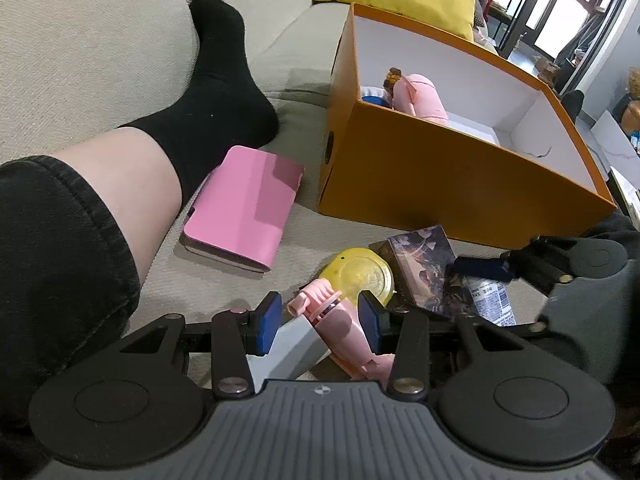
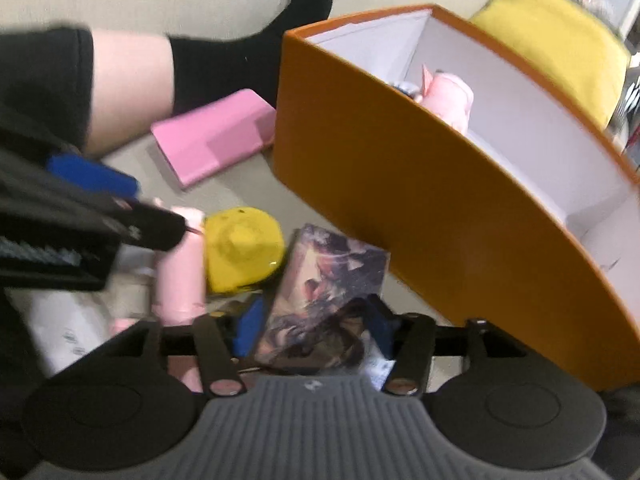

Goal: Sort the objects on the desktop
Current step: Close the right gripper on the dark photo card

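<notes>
Left wrist view shows the left gripper with its blue pads on either side of a pink plastic toy; the jaws stand part-way apart, and whether the pads actually press the toy I cannot tell. A grey-white box lies under the toy. The orange box sits on the beige sofa, open, with a pink plush inside it. In front of the orange box lie a yellow disc and a printed card box; a pink notebook lies to its left, beside a person's leg in a black sock.

In the right wrist view, the right gripper straddles the card box, just in front of the orange box. Blur hides whether its pads touch the card box, so I cannot tell if it grips.
</notes>
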The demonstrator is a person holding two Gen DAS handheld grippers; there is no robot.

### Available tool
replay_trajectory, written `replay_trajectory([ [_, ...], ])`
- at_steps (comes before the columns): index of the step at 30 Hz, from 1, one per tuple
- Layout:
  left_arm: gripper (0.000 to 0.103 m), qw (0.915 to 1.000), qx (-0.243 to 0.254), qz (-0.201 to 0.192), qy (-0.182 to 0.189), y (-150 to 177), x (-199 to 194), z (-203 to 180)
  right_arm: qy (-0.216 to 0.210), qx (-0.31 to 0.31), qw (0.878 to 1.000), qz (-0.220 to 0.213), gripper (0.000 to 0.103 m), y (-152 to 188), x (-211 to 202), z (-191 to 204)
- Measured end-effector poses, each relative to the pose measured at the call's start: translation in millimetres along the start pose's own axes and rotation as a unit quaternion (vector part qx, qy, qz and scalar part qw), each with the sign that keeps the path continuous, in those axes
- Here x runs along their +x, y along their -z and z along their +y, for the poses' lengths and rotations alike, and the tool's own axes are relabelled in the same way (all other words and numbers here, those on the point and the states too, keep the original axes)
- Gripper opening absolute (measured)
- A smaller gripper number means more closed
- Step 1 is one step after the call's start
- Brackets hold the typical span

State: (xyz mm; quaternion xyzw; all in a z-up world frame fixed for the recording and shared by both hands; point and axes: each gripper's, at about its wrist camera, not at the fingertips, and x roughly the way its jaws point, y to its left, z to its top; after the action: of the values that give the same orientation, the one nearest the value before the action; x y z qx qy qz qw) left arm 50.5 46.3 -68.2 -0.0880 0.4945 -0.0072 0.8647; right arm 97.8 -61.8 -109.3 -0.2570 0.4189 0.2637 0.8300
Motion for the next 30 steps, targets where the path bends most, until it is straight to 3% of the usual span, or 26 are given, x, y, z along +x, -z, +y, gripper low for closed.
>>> replay_trajectory([
  [3,0.049,1.0000,-0.002,0.002,0.000,-0.1,1.5,1.3,0.023,-0.026,0.999,0.006,0.070,-0.2,11.5,9.2],
  [7,0.049,1.0000,-0.001,0.003,0.002,0.6,1.9,1.8,0.020,-0.012,1.000,0.010,0.065,-3.3,11.5,1.0],
  [11,0.049,1.0000,-0.004,0.003,0.002,1.3,1.2,4.3,0.003,0.010,1.000,0.013,0.065,-2.2,7.7,-8.1],
  [17,0.049,1.0000,-0.005,0.004,0.003,1.8,1.4,5.3,-0.059,0.069,0.996,0.024,0.065,-2.6,-0.7,-25.2],
  [21,0.049,1.0000,-0.001,0.003,0.008,2.3,-0.5,3.2,-0.114,0.143,0.983,0.029,0.065,-1.4,3.2,-44.6],
  [25,0.049,0.9999,-0.008,0.003,0.007,2.1,-0.7,5.6,-0.181,0.242,0.952,0.044,0.065,6.9,6.8,-69.5],
  [27,0.049,0.9999,-0.009,0.003,0.007,2.1,-0.7,6.1,-0.174,0.250,0.952,0.040,0.066,9.8,6.1,-71.4],
  [30,0.049,0.9999,-0.009,0.004,0.008,2.7,0.0,6.2,-0.148,0.230,0.961,0.033,0.066,8.0,3.8,-64.3],
])
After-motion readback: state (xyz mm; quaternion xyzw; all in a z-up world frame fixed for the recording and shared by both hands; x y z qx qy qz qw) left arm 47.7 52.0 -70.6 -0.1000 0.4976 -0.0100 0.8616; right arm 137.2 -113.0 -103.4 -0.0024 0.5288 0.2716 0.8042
